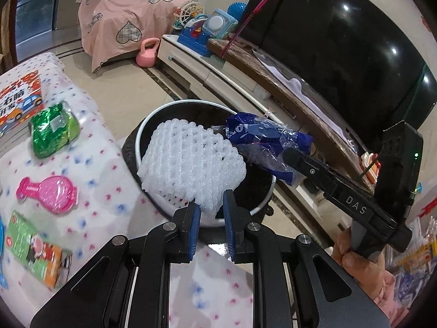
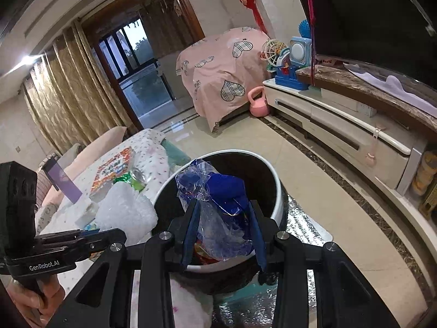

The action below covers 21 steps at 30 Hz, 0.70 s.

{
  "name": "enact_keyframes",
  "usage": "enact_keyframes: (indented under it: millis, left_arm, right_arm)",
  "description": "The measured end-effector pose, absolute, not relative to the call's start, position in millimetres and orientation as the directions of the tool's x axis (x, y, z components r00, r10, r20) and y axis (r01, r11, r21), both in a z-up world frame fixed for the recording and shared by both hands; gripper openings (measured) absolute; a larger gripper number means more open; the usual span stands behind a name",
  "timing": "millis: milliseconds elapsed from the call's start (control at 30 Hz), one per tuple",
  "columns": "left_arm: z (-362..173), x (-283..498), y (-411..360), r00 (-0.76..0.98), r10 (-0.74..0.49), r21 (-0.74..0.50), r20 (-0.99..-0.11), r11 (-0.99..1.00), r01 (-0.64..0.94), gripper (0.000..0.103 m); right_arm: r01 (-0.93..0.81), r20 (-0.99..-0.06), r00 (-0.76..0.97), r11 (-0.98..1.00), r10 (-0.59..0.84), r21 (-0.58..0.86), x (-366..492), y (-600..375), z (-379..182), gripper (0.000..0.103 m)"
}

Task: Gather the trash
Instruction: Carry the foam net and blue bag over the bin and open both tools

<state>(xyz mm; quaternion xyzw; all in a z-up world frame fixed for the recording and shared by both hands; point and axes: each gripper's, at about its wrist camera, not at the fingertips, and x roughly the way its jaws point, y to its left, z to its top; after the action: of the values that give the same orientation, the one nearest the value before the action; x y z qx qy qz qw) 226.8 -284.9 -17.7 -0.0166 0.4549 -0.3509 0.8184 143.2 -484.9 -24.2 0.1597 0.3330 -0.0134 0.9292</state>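
Trash hangs over the round white-rimmed black bin [image 1: 153,125]: left hand-held gripper [image 1: 211,207] clamped on the white foam fruit net [image 1: 191,161], right hand-held gripper [image 2: 222,216] clamped on the crumpled blue-and-clear plastic wrapper [image 2: 215,191]. Release best comes with each piece well inside the rim, since both are light and may catch there.

pink kettlebell [image 1: 147,54], heart-print pink cover [image 1: 128,13], dark television [image 1: 341,41]

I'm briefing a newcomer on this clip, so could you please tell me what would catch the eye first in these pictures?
Two pieces of trash hang over the round, white-rimmed bin beside the dotted table cover: the left tongs pinch a white foam fruit net, and the right tongs grip a crumpled blue and clear plastic wrapper. On the table left of the bin, a green foil packet and a pink flask-shaped toy stand out.
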Motion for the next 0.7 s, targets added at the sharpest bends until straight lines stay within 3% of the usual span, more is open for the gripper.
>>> enact_keyframes:
  millis: [233,333,400,433,500,700]
  left_arm:
    - [-29,243,-303,0.319,-0.568,-0.336,-0.758,0.761,0.555,0.015]
    - [-32,248,-308,0.315,-0.561,-0.331,-0.765,0.763,0.555,0.025]
    - [-33,250,-309,0.321,-0.554,-0.326,-0.768,0.77,0.549,0.051]
    - [-33,249,-308,0.327,-0.554,-0.325,-0.765,0.771,0.548,0.054]
    - [-34,249,-308,0.333,-0.549,-0.318,-0.767,0.776,0.546,0.055]
    - [-35,239,-283,0.353,-0.545,-0.328,-0.76,0.792,0.516,0.057]
  right_arm:
    - [0.136,-0.654,0.753,0.955,0.074,0.264,161,-494,-29,0.038]
    - [0.136,-0.663,0.745,0.956,0.075,0.26,170,-497,-31,0.04]
    - [0.129,-0.664,0.743,0.955,0.086,0.268,174,-499,-32,0.043]
    - [0.131,-0.665,0.742,0.954,0.085,0.268,176,-500,-33,0.048]
    - [0.135,-0.665,0.741,0.951,0.088,0.277,179,-503,-35,0.058]
    - [0.146,-0.649,0.754,0.939,0.099,0.311,172,-506,-36,0.064]
